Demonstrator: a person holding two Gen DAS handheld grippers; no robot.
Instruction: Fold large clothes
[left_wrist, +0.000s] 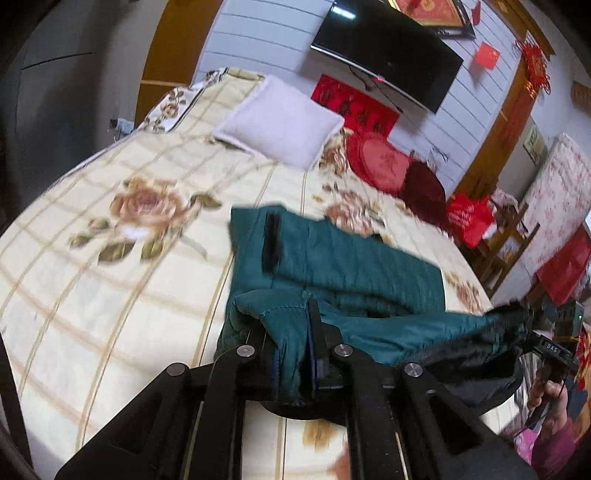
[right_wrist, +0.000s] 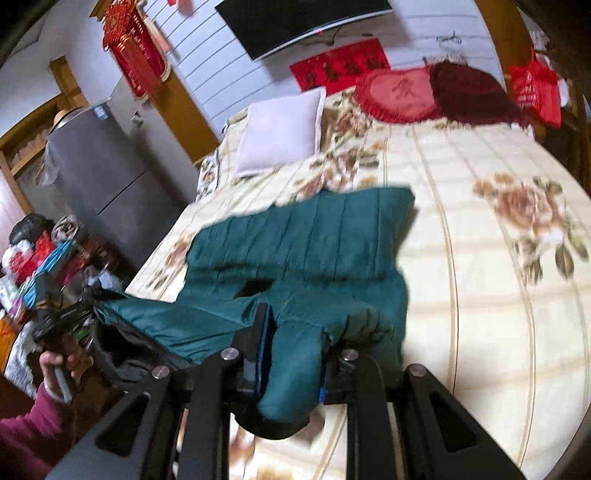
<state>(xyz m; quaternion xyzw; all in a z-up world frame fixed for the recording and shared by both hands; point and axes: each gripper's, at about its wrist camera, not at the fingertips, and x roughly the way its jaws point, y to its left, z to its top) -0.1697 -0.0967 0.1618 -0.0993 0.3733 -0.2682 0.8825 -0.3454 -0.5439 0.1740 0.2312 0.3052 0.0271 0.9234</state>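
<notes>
Teal quilted jacket (left_wrist: 354, 266), dark lining, lying partly folded across the near half of a bed (left_wrist: 110, 295) covered by a cream checked spread with rose print; its near edge is lifted off the spread by both tools. Left gripper (left_wrist: 295, 354): jaws drawn narrow, pinching a fold of the teal fabric. Right gripper (right_wrist: 291, 369): jaws closed around a thick bunched roll of the same jacket (right_wrist: 314, 240), cloth bulging out between them. Each wrist view shows the other tool at its frame edge with the dark-lined end of the garment just beside it. At the head of the bed: white pillow (left_wrist: 280, 118), red heart cushion (left_wrist: 380, 162). Wall-mounted television (left_wrist: 388, 48) above. Grey refrigerator (right_wrist: 99, 177) beside the bed.
</notes>
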